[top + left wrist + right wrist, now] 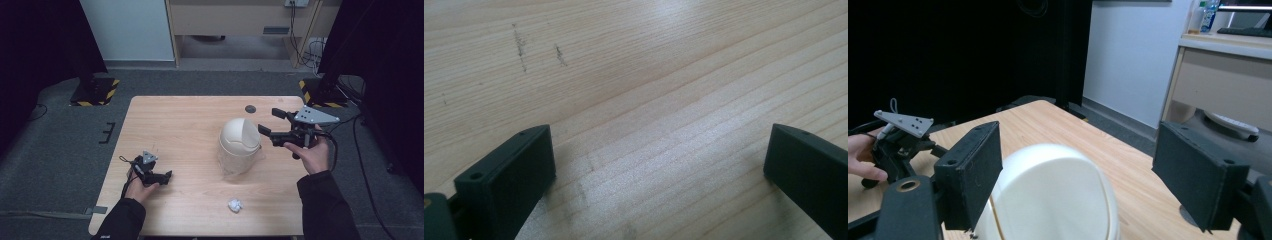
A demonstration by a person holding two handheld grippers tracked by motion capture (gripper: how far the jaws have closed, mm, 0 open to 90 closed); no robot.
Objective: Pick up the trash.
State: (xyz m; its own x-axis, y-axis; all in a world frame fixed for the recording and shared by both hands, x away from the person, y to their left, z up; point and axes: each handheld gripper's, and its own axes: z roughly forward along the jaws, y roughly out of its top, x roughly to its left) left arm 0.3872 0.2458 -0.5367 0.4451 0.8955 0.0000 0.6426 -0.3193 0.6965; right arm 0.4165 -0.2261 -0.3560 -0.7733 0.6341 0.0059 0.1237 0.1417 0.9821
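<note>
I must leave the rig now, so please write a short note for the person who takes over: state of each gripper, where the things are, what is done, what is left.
Left gripper: open, holds nothing, low over the light wooden table at its near left.
Right gripper: open, holds nothing, raised just right of the cream dome-lidded bin with a clear liner bag, fingers pointing at the dome.
Crumpled white paper ball: on the table near the front edge, apart from the bin.
Done: nothing grasped yet.
Left: probably pick up the paper ball and put it in the bin.
</note>
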